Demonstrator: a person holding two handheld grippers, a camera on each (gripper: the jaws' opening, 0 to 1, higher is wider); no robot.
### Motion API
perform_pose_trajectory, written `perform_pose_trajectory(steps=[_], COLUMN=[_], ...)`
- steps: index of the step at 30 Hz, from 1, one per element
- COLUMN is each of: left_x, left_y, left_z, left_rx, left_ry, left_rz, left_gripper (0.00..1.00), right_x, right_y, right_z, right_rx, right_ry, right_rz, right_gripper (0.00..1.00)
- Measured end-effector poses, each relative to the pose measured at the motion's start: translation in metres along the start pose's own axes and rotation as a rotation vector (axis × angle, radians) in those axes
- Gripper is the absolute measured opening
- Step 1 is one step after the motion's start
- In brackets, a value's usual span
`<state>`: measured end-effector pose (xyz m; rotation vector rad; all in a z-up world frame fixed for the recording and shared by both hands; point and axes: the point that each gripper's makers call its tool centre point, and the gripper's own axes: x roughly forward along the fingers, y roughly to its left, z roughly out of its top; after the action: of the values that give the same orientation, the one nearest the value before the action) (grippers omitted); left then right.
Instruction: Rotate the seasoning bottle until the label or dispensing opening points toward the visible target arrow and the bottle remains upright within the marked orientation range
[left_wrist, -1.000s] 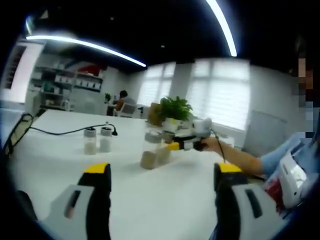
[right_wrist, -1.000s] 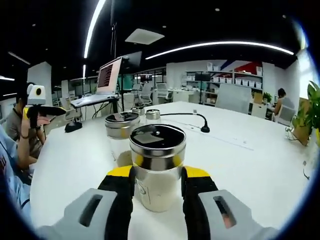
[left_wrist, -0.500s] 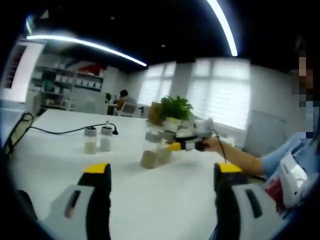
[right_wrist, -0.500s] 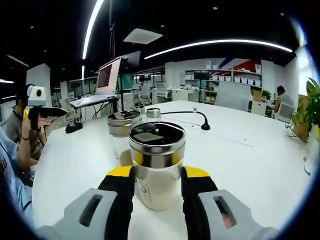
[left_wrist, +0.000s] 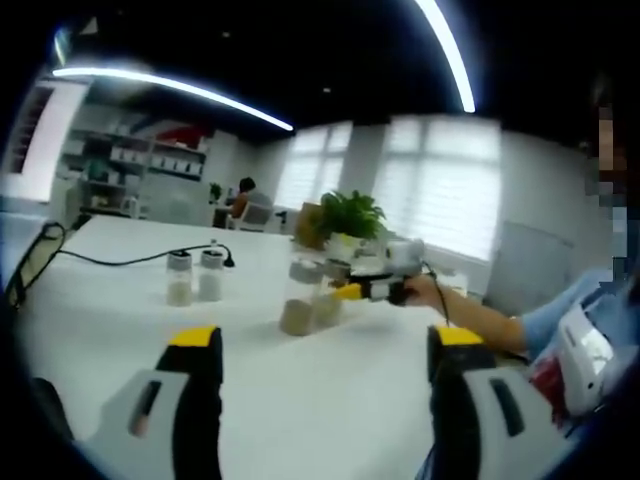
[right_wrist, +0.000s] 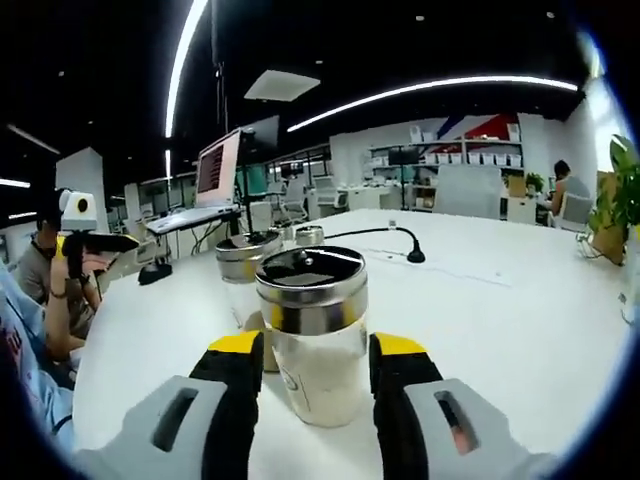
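Steel-capped seasoning bottle (right_wrist: 313, 340) standing upright at lower centre of the right gripper view, on the white table (right_wrist: 500, 330), with pale powder inside the glass. Flanked closely on both sides by the yellow-tipped jaws of the right gripper (right_wrist: 318, 345). Very thin gaps perhaps visible at the glass, so cannot tell whether clenched or only just released.

Left gripper (left_wrist: 325, 340) released, jaws wide apart at the bottom of the left gripper view, nothing between them, held well apart from the bottle.

As for progress: bottle upright, so that part of the task looks satisfied. Flat flap on the cap facing roughly toward the camera, but no reference for the wanted heading readable, so impossible to say how much of the turn is done. Probably some rotation and a clean release remaining.

As for room: second steel-lidded jar (right_wrist: 245, 275) just behind and to the left of the bottle, very near, maybe touching; care needed there when swinging the jaws. Wide bare table to the right of the frame and in front. Black cable (right_wrist: 390, 235) farther back, well apart. Two small shakers (left_wrist: 195, 278) at centre left of the left gripper view, also well apart.
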<state>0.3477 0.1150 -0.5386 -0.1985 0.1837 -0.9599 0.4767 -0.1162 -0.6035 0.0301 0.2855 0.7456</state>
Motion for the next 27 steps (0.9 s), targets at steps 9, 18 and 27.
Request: perform_pose_trajectory(steps=[9,18,27], left_x=[0.001,0.003,0.004], left_y=[-0.001,0.001,-0.002], left_z=[-0.001,-0.004,0.000], left_rx=[0.000,0.001,-0.020], left_ry=[0.001,0.015,-0.017], left_rz=[0.003,0.007,-0.006], left_gripper=[0.89,0.89,0.89], right_x=[-0.020,-0.046,-0.096], right_y=[0.004,0.010,-0.004], right_z=[0.011,0.015,0.033], right_rx=[0.003,-0.070,-0.108], right_ry=[-0.029,-0.072,-0.172], right_rz=[-0.039,-0.109,-0.400], right_gripper=[0.64,0.64,0.77])
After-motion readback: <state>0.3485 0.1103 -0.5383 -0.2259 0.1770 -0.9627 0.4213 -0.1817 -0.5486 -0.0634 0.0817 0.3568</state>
